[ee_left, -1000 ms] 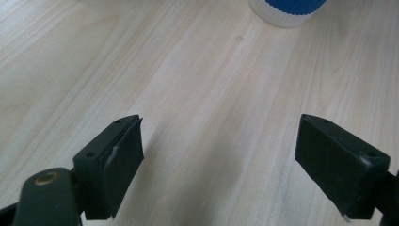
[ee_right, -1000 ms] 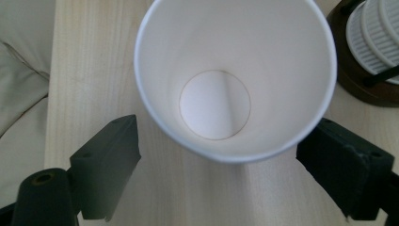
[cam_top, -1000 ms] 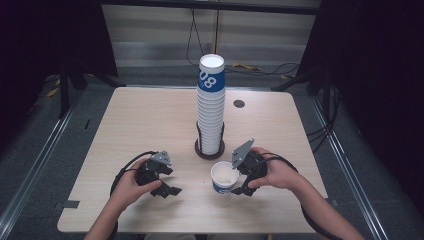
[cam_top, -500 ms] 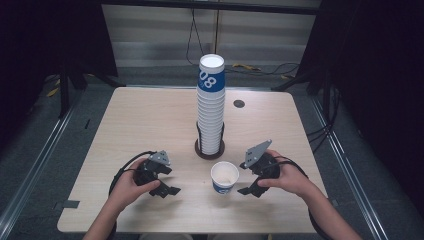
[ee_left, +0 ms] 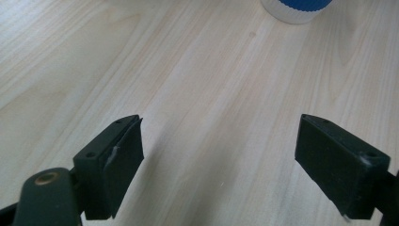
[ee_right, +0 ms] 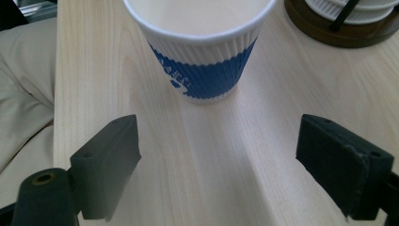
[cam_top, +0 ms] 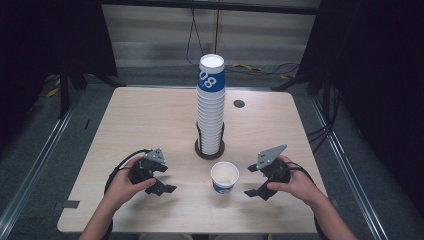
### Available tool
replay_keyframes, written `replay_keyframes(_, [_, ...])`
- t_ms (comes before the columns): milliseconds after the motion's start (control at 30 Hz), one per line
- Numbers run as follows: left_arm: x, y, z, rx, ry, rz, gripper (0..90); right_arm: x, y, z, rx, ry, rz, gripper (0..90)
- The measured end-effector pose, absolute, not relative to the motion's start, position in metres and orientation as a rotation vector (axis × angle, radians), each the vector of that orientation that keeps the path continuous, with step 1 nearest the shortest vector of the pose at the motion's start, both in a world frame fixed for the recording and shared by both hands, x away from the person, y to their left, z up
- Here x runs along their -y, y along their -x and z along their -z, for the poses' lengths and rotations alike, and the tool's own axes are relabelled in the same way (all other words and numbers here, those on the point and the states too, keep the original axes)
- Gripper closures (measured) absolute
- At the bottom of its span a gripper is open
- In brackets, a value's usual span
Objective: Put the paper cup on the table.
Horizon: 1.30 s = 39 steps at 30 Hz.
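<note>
A single white paper cup with a blue band stands upright on the wooden table, just in front of a tall stack of the same cups in a dark round holder. My right gripper rests to the right of the single cup, open and apart from it; in the right gripper view the cup stands beyond the gripper, whose jaws are spread. To the cup's left my left gripper is open over bare wood. The left gripper view has that gripper empty and the cup's base at the top edge.
A small dark round grommet sits in the table's far right part. The holder's base shows at the top right of the right gripper view. Beige cloth lies past the table's near edge. Cables trail from both grippers.
My right gripper has let go of the single cup and drawn back to the right, leaving it upright on the table. The left gripper has stayed put.
</note>
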<state>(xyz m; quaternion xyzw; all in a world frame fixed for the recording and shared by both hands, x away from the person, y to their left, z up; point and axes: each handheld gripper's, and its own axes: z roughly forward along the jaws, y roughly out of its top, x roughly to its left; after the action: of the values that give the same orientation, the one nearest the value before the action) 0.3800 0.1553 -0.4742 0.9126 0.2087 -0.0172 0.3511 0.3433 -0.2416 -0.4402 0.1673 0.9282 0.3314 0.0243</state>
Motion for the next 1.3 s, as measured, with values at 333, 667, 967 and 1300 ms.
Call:
replay_keyframes(333, [-0.16, -0.381, 0.474, -0.536, -2.361, 0.043, 15.5, 0.258, -0.337, 0.449, -2.802, -0.623, -1.061, 13.4])
replay_keyframes(667, [-0.167, -0.383, 0.476, -0.556, -2.341, 0.045, 15.4, 0.269, -0.333, 0.457, -2.741, -0.688, -1.047, 13.5])
replay_keyframes(967, [-0.174, -0.385, 0.477, -0.556, -2.34, 0.042, 15.4, 0.279, -0.33, 0.462, -2.693, -0.713, -1.049, 13.5])
replay_keyframes(1300, [-0.183, -0.388, 0.48, -0.563, -2.326, 0.029, 15.4, 0.291, -0.327, 0.466, -2.629, -0.761, -1.079, 13.4])
